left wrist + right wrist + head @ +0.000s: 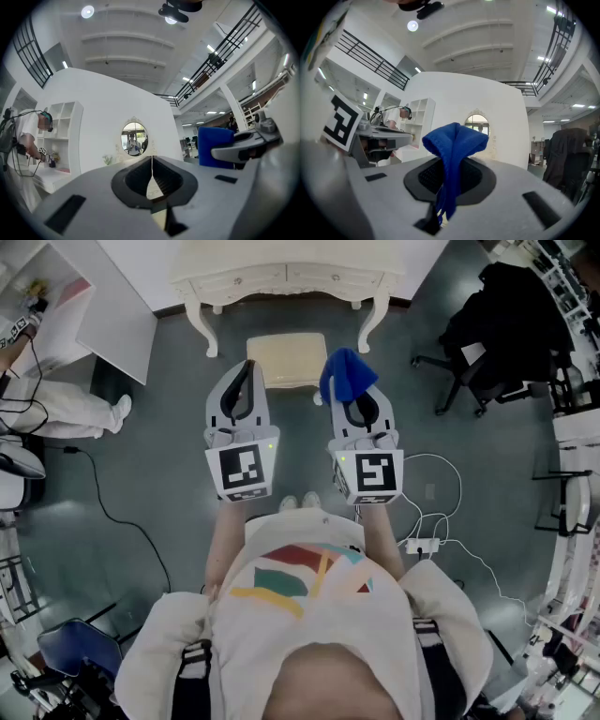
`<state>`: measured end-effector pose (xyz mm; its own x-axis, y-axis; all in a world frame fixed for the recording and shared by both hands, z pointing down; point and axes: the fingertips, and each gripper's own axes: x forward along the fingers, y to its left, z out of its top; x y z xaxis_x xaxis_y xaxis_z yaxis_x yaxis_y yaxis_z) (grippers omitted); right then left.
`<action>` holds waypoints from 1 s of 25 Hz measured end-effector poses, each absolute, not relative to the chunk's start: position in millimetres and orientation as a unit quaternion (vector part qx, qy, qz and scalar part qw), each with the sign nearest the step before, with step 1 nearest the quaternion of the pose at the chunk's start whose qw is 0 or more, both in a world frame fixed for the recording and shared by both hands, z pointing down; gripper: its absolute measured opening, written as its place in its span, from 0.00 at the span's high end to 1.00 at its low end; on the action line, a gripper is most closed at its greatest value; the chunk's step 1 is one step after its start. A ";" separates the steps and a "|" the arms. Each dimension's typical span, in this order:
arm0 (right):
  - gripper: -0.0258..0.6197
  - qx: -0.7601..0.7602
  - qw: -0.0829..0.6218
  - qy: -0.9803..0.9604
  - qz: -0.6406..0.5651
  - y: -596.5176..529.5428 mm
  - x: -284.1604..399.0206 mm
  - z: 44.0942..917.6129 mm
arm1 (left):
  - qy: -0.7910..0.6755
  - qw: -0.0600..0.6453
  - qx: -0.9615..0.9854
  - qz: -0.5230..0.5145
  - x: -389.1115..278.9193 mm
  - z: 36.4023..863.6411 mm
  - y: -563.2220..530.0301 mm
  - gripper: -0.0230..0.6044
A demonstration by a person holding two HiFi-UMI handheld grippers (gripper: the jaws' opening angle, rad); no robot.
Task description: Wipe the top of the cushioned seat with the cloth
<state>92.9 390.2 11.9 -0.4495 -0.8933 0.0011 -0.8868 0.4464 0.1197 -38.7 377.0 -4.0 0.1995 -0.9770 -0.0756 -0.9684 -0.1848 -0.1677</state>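
Observation:
A cream cushioned seat (286, 360) stands on the floor in front of a white dressing table (291, 276). My right gripper (359, 401) is shut on a blue cloth (343, 372), which sticks up above its jaws (454, 145). It hangs just right of the seat in the head view. My left gripper (241, 390) is shut with nothing in it, its tips near the seat's left edge. In the left gripper view, the jaws (152, 173) meet in a thin line and the blue cloth (214, 146) shows at the right.
A black office chair (497, 324) stands at the right. White cables and a power strip (424, 546) lie on the floor near my right side. A white desk (70, 306) and a seated person (56, 404) are at the left.

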 end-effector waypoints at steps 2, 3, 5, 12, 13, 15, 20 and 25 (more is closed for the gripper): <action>0.91 0.524 0.028 -0.849 -0.063 391.5 92.7 9.2 | 0.624 0.096 -0.775 -0.026 -35.2 -4.6 374.3 0.95; 0.91 0.524 0.027 -0.849 -0.067 391.5 93.5 8.7 | 0.622 0.099 -0.776 -0.026 -33.8 -5.0 373.5 0.95; 0.91 0.527 0.026 -0.847 -0.068 389.8 97.0 10.1 | 0.622 0.104 -0.775 -0.027 -32.1 -6.0 372.9 0.95; 0.91 0.519 0.027 -0.852 -0.062 390.0 111.1 16.2 | 0.639 0.105 -0.762 -0.027 -29.3 -3.6 375.1 0.95; 0.91 0.518 0.027 -0.853 -0.063 389.8 113.7 16.7 | 0.641 0.104 -0.760 -0.028 -28.4 -2.8 375.7 0.95; 0.91 0.513 0.028 -0.855 -0.063 389.7 118.0 19.1 | 0.644 0.100 -0.757 -0.033 -26.0 -0.9 377.9 0.95; 0.91 0.482 0.044 -0.872 -0.071 396.3 113.1 28.9 | 0.651 0.110 -0.751 -0.003 -22.5 -1.8 387.8 0.95; 0.91 0.480 0.049 -0.872 -0.079 405.6 112.9 23.5 | 0.652 0.114 -0.750 0.010 -17.8 -8.0 399.5 0.95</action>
<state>112.9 405.6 23.5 -0.5345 -0.8451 0.0098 -0.8294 0.5268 0.1858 -17.8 399.5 -8.0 0.1498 -0.9753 -0.1624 -0.9796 -0.1242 -0.1578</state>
